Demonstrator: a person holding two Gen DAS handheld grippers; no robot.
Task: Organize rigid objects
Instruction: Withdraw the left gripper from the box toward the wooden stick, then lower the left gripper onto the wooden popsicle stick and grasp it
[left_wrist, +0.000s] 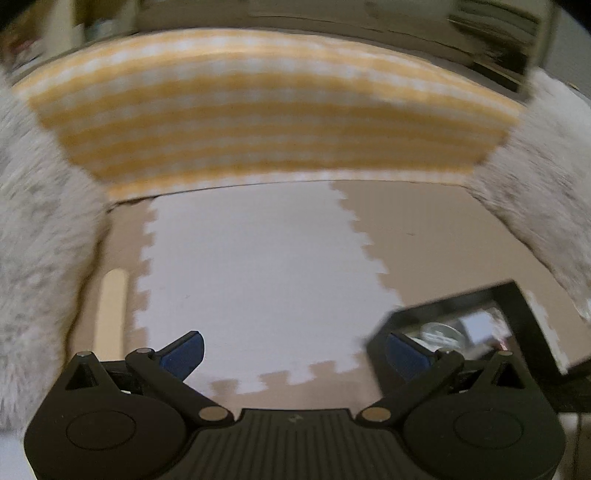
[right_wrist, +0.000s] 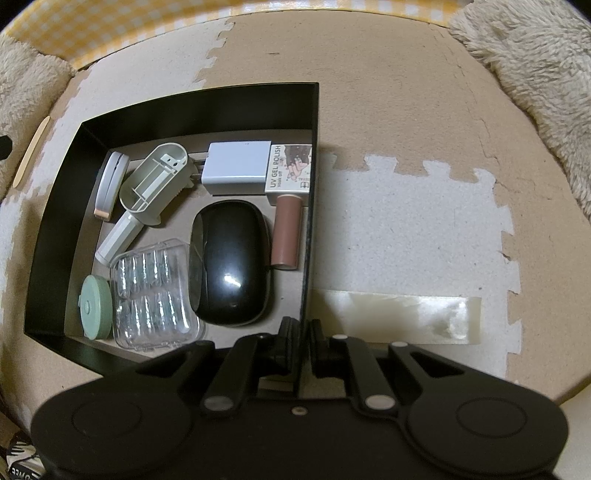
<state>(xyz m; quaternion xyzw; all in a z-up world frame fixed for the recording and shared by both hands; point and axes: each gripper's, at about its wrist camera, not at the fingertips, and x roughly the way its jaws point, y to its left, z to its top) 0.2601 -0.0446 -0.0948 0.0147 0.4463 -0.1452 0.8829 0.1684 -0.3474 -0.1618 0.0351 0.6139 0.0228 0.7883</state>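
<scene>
Black box (right_wrist: 310, 155) wall pinched in right claw (right_wrist: 303, 332), mouse (right_wrist: 229, 262) and charger (right_wrist: 236, 168) inside. Left claw (left_wrist: 293, 354) spread wide, empty, above foam mat (left_wrist: 258, 266).

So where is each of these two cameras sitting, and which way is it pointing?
Left wrist view: sits on the left tool, looking forward and down over the foam floor mat toward a yellow checked cloth; its blue-tipped fingers stand wide open and empty.
Right wrist view: sits on the right tool, looking steeply down into the black box of small items, its fingers shut on the box's wall.
Shared: the black box, the mat, the checked cloth, and a wooden stick on the mat.
</scene>
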